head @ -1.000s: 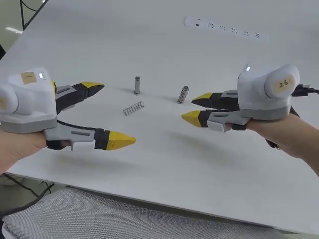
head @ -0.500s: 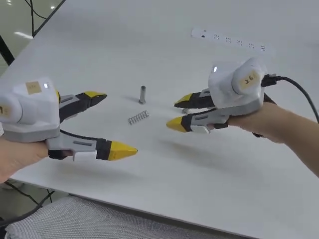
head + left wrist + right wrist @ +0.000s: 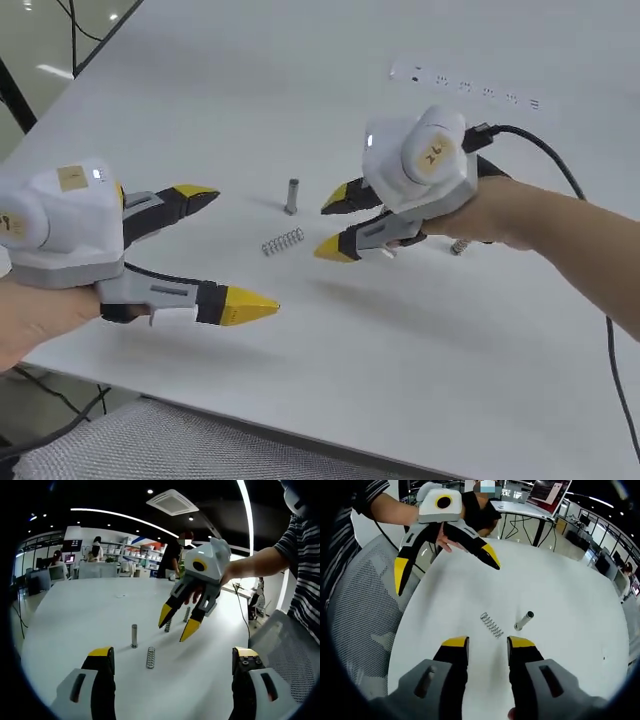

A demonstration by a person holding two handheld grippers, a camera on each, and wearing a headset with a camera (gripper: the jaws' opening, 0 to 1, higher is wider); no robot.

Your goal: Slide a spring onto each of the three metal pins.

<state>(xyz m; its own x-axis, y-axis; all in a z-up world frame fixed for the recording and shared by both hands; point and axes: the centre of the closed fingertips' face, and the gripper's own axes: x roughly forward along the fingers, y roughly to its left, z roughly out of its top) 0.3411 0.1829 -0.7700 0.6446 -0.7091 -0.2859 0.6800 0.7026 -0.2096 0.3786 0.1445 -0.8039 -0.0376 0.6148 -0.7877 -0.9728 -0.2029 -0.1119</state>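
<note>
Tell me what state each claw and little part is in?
Left yellow-tipped gripper: open wide, empty.
Right yellow-tipped gripper: open, empty.
Grey metal pin: upright, bare.
Loose coiled wire spring: lying on its side, untouched.
Pin behind right gripper: upright, apparently spring-covered.
Another pin beside it: likewise.

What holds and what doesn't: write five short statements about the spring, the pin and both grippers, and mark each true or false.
1. The loose spring lies flat on the table near the bare pin. True.
2. The right gripper is shut on the spring. False: its jaws are open and empty, and the spring lies free on the table ahead of them.
3. The left gripper has its jaws spread wide with nothing between them. True.
4. The bare pin lies on its side. False: it stands upright.
5. A power strip lies at the far side of the table. True.
</note>
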